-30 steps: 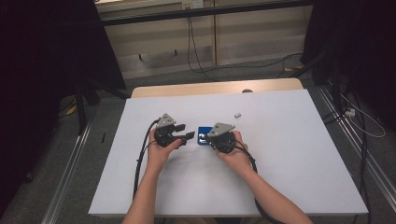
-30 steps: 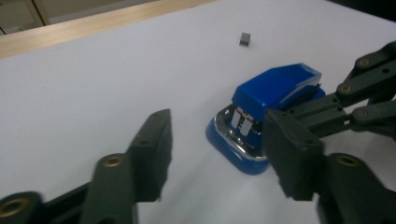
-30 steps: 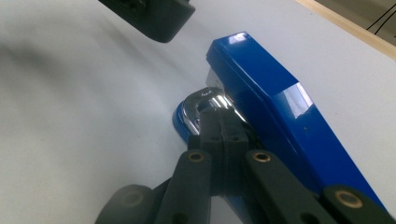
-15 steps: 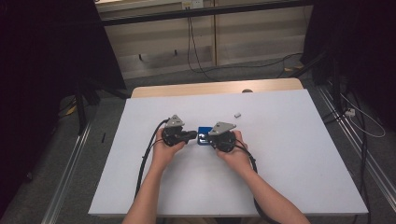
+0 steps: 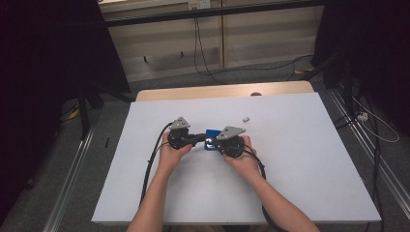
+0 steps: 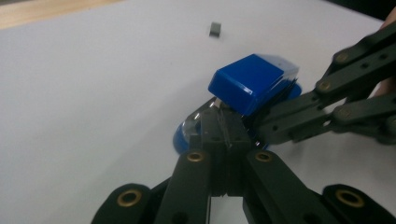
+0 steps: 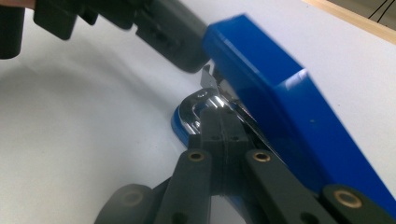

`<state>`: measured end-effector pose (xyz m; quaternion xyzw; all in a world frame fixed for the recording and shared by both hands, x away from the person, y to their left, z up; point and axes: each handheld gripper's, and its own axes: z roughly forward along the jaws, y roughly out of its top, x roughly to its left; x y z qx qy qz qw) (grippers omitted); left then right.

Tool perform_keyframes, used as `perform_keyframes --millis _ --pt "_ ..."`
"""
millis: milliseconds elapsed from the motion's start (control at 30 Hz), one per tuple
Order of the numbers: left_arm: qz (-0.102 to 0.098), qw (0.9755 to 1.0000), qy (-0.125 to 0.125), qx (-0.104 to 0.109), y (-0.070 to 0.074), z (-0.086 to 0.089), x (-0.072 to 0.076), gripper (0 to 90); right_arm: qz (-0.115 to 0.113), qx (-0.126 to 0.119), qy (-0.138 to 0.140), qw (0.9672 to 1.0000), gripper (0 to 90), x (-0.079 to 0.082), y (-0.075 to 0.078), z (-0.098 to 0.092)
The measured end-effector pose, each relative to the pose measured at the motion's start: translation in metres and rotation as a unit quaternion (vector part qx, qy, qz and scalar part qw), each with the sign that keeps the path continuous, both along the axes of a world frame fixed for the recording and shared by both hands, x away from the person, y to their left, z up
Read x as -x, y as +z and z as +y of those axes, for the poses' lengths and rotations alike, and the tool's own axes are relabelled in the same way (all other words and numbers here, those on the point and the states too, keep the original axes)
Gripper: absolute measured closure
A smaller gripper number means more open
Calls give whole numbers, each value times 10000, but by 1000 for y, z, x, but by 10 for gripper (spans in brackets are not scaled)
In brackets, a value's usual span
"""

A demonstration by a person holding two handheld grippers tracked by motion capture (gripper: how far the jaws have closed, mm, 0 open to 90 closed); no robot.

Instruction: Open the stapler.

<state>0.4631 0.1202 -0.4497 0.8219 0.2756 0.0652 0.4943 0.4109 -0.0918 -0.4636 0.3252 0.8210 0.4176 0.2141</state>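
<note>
A blue stapler [image 5: 212,133] lies on the white table [image 5: 300,169], its lid raised off the chrome base [image 7: 196,105]. My left gripper [image 5: 204,139] comes in from the left. Its jaws have just been closing and now stand together on a thin metal tab [image 6: 218,103] under the blue lid [image 6: 252,81]. From the right, my right gripper [image 5: 212,143] reaches under the lid, its jaws pressed together on the stapler's metal by the chrome base. In the left gripper view its tips [image 6: 254,126] meet mine [image 6: 224,128] at the stapler.
A small grey block [image 5: 245,118] lies on the table beyond the stapler, to the right. A wooden strip [image 5: 222,92] runs along the far edge. Black cables [image 5: 154,159] trail from both grippers toward the near edge.
My left gripper has slid right to the stapler and its jaws have come together there. The right gripper has stayed where it was.
</note>
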Motion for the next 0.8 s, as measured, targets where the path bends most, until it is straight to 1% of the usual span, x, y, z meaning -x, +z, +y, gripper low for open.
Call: perform_keyframes --millis 67,100,133,200,267,300,367,400,467,533,567,600,667,733,800 --pt "-23 9999 -14 103 4 0 1 900 -10 -21 2 10000 900 0 0 0" --pt "-52 9999 -10 100 4 -1 1 900 -7 -61 -12 10000 900 0 -1 1" --pt "-66 10000 -14 52 5 -1 1 900 6 -99 -24 9999 900 1 -1 1" --pt "-63 10000 -8 44 5 -1 1 900 -19 -94 -41 9999 900 1 -1 3" --pt "-49 10000 -9 61 4 -1 1 900 -29 -113 -70 9999 900 3 -1 6" --pt "-57 9999 -11 87 4 -1 1 900 -84 -134 -99 9998 900 4 -2 7" --pt "-60 10000 -27 43 5 0 0 900 -197 -348 -215 9990 900 5 -2 8" --pt "-47 10000 -20 63 5 -1 1 900 -214 -440 -282 9984 900 6 -1 8" --pt "-86 9999 -41 82 7 -1 1 900 -271 -543 -400 9974 900 6 0 9" --pt "-89 9999 -29 87 9 -2 1 900 -299 -584 -419 9970 900 6 1 10" --pt "-115 9998 -19 137 9 -3 2 900 -279 -607 -397 9970 900 5 1 11" --pt "-124 9998 -11 134 11 -3 2 900 -316 -557 -455 9969 900 5 -1 11" --pt "-149 9997 -35 164 12 -3 3 900 -309 -558 -490 9968 900 5 -1 11" --pt "-185 9997 -40 169 13 -4 3 900 -353 -683 -624 9951 900 4 -1 9" --pt "-172 9997 -28 190 13 -4 3 900 -352 -814 -734 9933 900 3 -1 7"
